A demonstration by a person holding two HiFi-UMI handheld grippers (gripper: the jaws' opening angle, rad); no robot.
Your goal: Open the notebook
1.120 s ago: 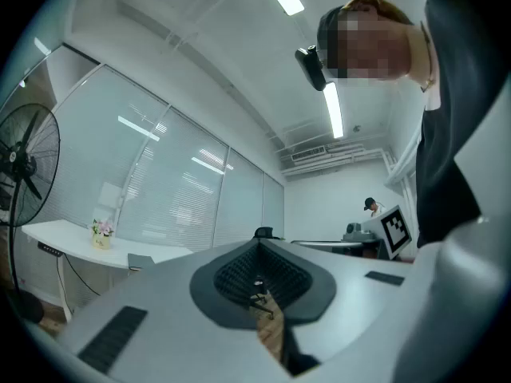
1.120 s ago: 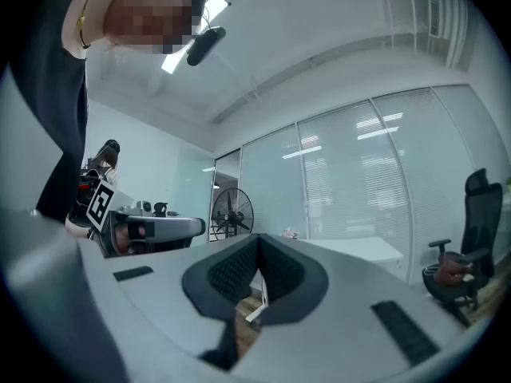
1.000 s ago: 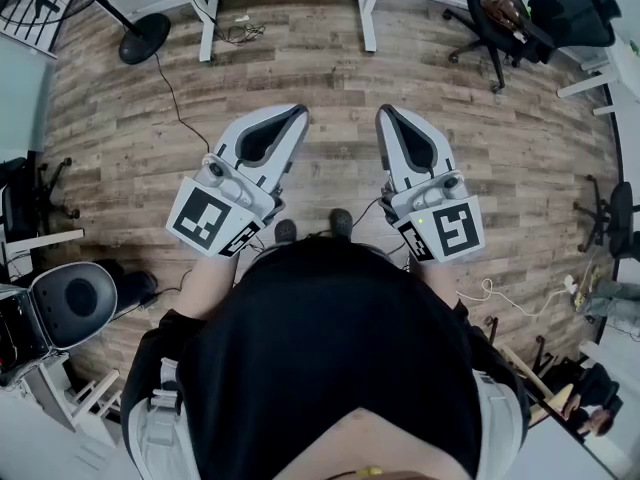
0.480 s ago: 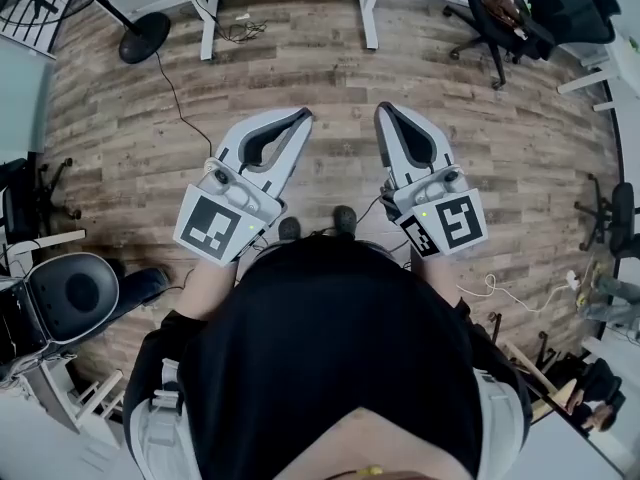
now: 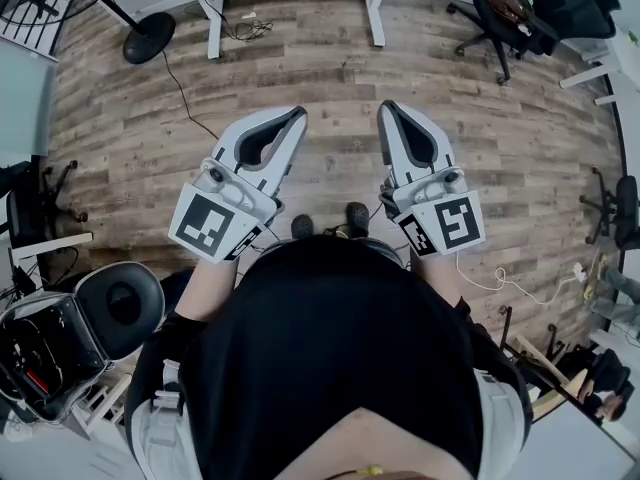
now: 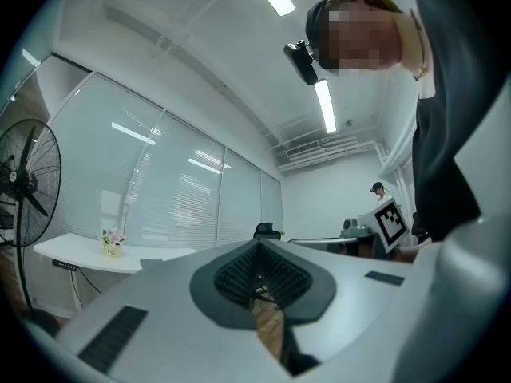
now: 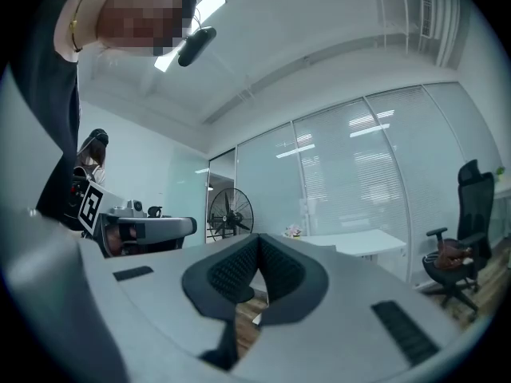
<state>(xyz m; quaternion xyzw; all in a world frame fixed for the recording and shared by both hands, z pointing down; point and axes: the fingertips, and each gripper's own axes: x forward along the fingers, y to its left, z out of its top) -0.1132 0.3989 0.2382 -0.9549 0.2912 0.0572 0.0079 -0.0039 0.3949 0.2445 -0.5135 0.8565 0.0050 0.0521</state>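
Note:
No notebook shows in any view. In the head view I hold both grippers out level over a wooden floor (image 5: 330,78), in front of the person's dark torso. My left gripper (image 5: 300,112) is shut with its tips together and nothing between them. My right gripper (image 5: 384,107) is shut too, and empty. The left gripper view looks along the closed left gripper (image 6: 257,242) toward a white desk and glass walls. In the right gripper view the right gripper (image 7: 259,236) points at a standing fan (image 7: 229,212) and a desk.
A fan base (image 5: 148,38) and white desk legs (image 5: 213,18) stand at the far edge of the floor. An office chair (image 5: 500,13) is at the top right. A black chair seat (image 5: 112,310) sits at the lower left. The person's shoes (image 5: 356,214) show below the grippers.
The floor and furniture have slid in the head view; the black seat at the left now lies lower and further right. Both grippers keep their pose and stay shut.

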